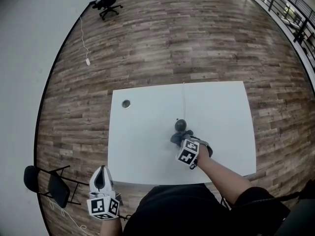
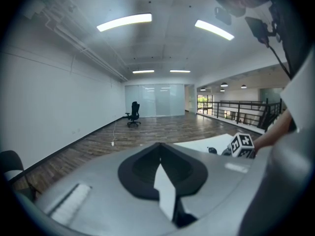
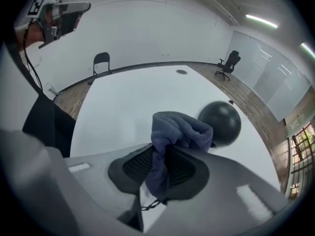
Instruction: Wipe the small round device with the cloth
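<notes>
A: Where is the small round device (image 1: 180,125)?

B: It sits on the white table (image 1: 142,151), near the middle and a bit to the right. It is a dark ball.

A: Which way does it point?

B: It is round all over. I see no long side and no front on it.

A: And the cloth (image 1: 176,137)?

B: It is blue-grey and all bunched up. The right gripper (image 3: 160,154) pinches it between its 2 jaws.

A: Which way does the cloth run?

B: Its long way runs along the jaws. 1 thin end hangs back between them. The fat end pokes out in front, toward the ball.

A: Does the cloth touch the ball?

B: The fat end is just beside the ball, on the side near the person. I cannot tell if they touch.

A: What about the left gripper (image 1: 101,171)?

B: It is off the table, by the near left corner, well apart from the ball. Its 2 jaws are pressed together with nothing in them. It points out over the wood floor (image 1: 197,38).

A: What else is there?

B: A small round hole (image 1: 126,103) in the table, near the far left corner. A black office chair (image 1: 106,1) stands far away. A folding chair (image 1: 51,183) stands near the left gripper.
</notes>
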Demonstrator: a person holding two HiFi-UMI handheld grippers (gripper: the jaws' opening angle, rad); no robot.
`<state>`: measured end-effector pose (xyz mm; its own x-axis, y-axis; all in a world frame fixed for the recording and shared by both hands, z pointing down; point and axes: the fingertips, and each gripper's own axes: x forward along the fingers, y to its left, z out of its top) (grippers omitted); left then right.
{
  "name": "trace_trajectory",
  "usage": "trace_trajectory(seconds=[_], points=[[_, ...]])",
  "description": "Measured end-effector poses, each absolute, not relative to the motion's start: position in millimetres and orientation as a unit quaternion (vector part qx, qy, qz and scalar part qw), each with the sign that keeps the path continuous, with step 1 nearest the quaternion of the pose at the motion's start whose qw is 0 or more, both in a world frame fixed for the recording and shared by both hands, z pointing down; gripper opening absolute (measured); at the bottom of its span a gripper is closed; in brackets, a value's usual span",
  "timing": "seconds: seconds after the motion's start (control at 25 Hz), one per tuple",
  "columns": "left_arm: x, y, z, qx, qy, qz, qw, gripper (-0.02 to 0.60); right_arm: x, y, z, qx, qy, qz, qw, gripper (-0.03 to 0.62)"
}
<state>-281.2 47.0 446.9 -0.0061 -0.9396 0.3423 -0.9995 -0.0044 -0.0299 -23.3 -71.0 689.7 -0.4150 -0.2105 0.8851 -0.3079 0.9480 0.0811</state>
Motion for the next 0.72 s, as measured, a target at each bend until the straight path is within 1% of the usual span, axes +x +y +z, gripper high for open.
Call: trace_trajectory(seconds=[0.16,0.24,0.36,0.44,0.56,0.64,0.72], points=[[-282,43,451,0.702,-0.69,0.13,0.117,0.008,-61,-53,658,0.11,-0.894,-0.01,0.435,0.078],[-281,38,453,0.707,-0.685,0.127,0.118,0.008,-69,-54,632,0.118,-0.912,-0.046,0.39,0.078],[-278,27,457,0.717,-0.677,0.118,0.121,0.008,-53,-77,581,0.187,-0.919,-0.088,0.336,0.078],[-273,17,462,0.726,-0.668,0.109,0.123,0.008,-29,-101,542,0.253,-0.906,-0.126,0.316,0.078],[-263,3,471,0.74,-0.654,0.092,0.129,0.008,15,-136,505,0.344,-0.862,-0.163,0.334,0.078],[-258,-6,477,0.746,-0.647,0.079,0.137,0.008,43,-156,510,0.381,-0.831,-0.157,0.372,0.078],[-254,-13,483,0.752,-0.639,0.07,0.145,0.008,61,-168,535,0.385,-0.811,-0.129,0.421,0.078]])
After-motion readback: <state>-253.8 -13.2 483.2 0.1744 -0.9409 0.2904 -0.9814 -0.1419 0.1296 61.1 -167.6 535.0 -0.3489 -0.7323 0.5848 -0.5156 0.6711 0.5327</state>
